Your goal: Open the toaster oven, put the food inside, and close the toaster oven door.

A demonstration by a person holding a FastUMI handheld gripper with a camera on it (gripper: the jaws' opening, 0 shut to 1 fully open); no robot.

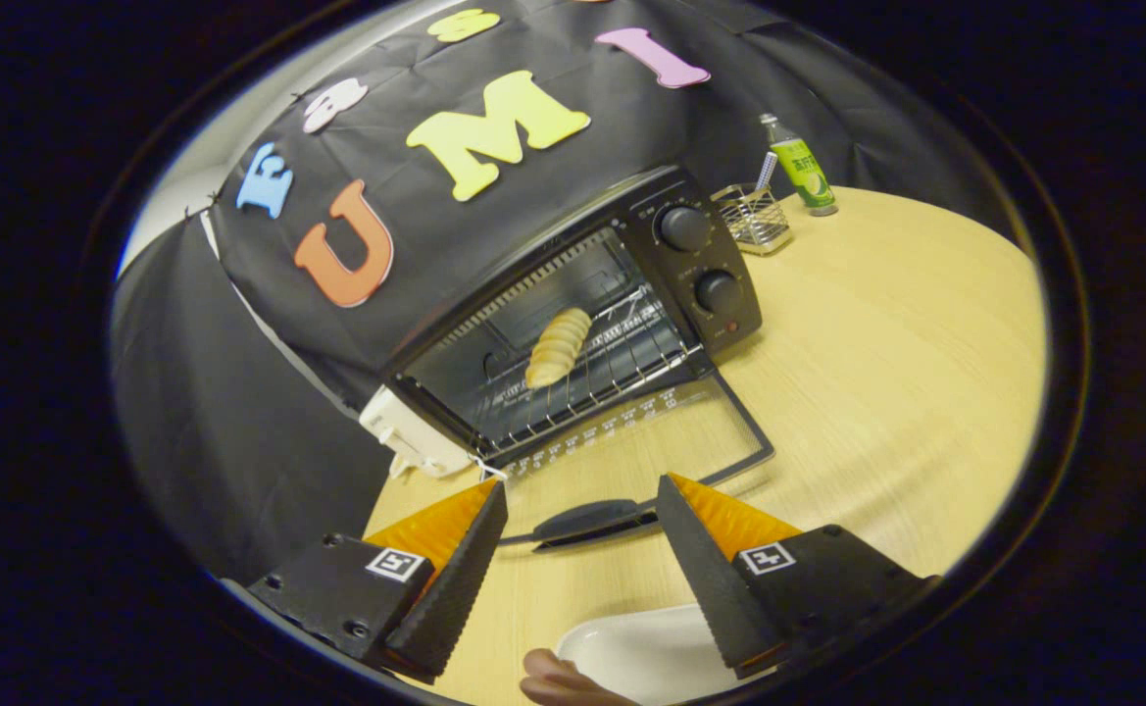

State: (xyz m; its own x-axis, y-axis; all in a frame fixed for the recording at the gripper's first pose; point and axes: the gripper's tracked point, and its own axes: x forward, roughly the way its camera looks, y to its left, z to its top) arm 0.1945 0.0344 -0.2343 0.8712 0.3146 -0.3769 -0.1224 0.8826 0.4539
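The toaster oven (573,324) sits at the centre of the frame on the wooden table (906,392), and its glass door (651,431) is folded down flat onto the tabletop, pointing toward the camera. The food, a pale ridged pastry (558,348), already lies on the wire rack (582,382) inside the oven, so what looks to be left is closing the door.

That move turns on the door handle (587,520). It is a dark bar at the door's free edge, lying crosswise just ahead of the gripper (582,495), low in the frame and roughly centred in the gap between the two fingers. Its long axis runs left to right, across the line of the fingers, with the hinge and the oven mouth beyond it, up the frame.

The gripper is spread wide and grips nothing; both fingers stand clear of the handle. It is tipped down toward the table and rolled a little, since the whole scene leans. Whether the fingertips are level with the handle or somewhat above it is hard to judge from this angle.

At the bottom of the frame, behind the fingers, a white plate (631,652) rests on the table with a fingertip (558,681) just beside its rim.
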